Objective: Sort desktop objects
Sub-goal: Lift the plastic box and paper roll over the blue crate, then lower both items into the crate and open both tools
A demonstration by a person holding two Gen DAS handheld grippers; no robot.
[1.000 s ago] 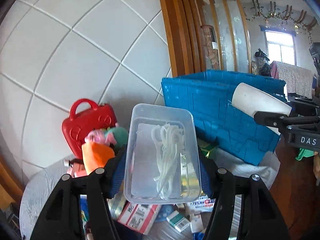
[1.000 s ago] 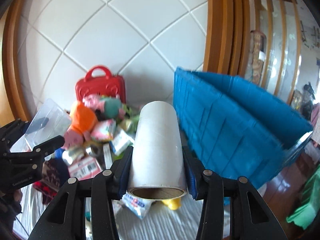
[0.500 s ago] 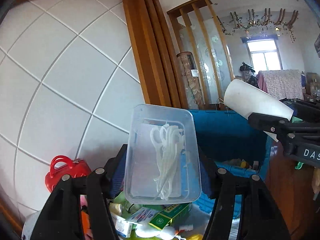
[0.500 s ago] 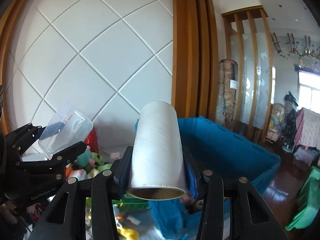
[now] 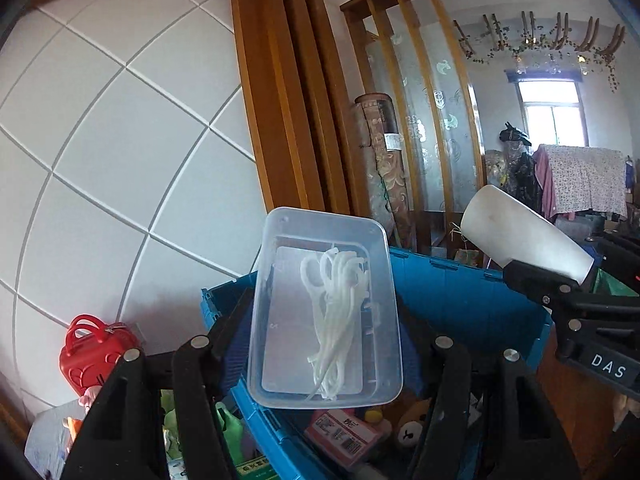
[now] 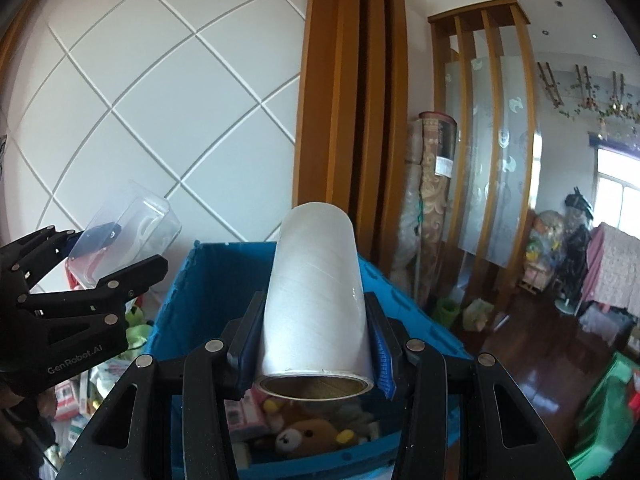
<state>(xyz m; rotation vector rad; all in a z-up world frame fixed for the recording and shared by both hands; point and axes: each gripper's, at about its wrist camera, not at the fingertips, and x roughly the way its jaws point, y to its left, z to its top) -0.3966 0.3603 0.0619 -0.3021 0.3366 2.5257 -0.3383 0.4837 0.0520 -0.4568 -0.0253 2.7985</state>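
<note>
A: Riding in the left tool (image 5: 324, 344), the clear plastic box (image 5: 324, 312) with its bundle of white floss picks (image 5: 334, 320) now sits over the near rim of the blue crate (image 5: 460, 300). A second ago that box hung above the pile of toys on the tabletop, with the crate off to the right.

B: And the right tool (image 6: 314, 344)?

A: It is clenched on the white roll (image 6: 316, 296), blue pads pressed against both sides, cardboard core facing the camera. That roll has travelled the same way: earlier it was over the clutter beside the crate, now it looks straight into the crate, where a brown bear toy (image 6: 308, 438) and a few packets lie.

B: So both loads have been carried over.

A: Yes, and lifted too; the red case (image 5: 96, 356) has dropped to the lower left corner of the left view. Both grips look unchanged, nothing slipping.

B: What does that mean for the sorting?

A: Probably that the carry is nearly done, and what remains is lowering each item inside the walls and letting go. The roll seems better placed; the box may need to go further in.
</note>
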